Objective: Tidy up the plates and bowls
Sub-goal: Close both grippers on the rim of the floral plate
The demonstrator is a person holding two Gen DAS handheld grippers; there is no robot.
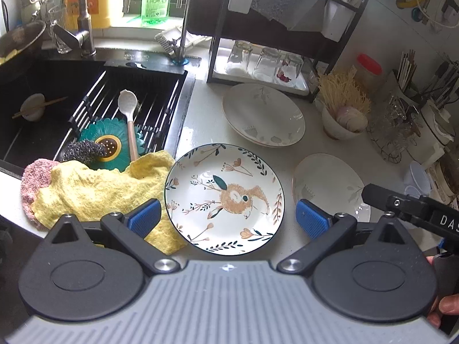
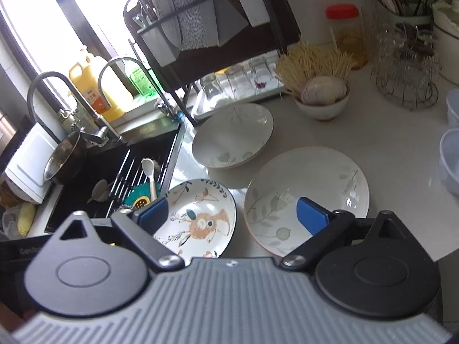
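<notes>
left gripper (image 1: pixel 226 216): jaws spread wide and empty, hanging above the near edge of the rabbit plate, with nothing between the blue pads
right gripper (image 2: pixel 233 215): jaws also wide apart and holding nothing; its left pad shows over the rabbit plate and its right pad over the leaf plate, neither seen to touch
rabbit plate (image 1: pixel 224 199): lies flat on the counter (image 1: pixel 200 120), nearest to both grippers; the sink (image 1: pixel 86 86) is just to its left, and the yellow cloth (image 1: pixel 97 192) touches or slips under its left rim
leaf plate (image 2: pixel 307 197): flat on the counter just right of the rabbit plate, close beside it, with a narrow strip of counter showing between them
stacked leaf dishes (image 2: pixel 233 135): beyond the rabbit plate, towards the dish rack (image 1: pixel 275 43); two rims seem to be nested, though I cannot be sure of the count
small bowl (image 2: pixel 324 104): farther right of the rabbit plate, filled with dry noodles and garlic, probably not for sorting
handling: glazed ceramic, so likely stiff, fairly heavy, slick and easily chipped; wet patches on the counter hint at damp rims
where to hold: judged best at the raised rim, one pad above and one below, on the near edge; a flat plate offers no side grip, so tip or slide it to the counter's edge
</notes>
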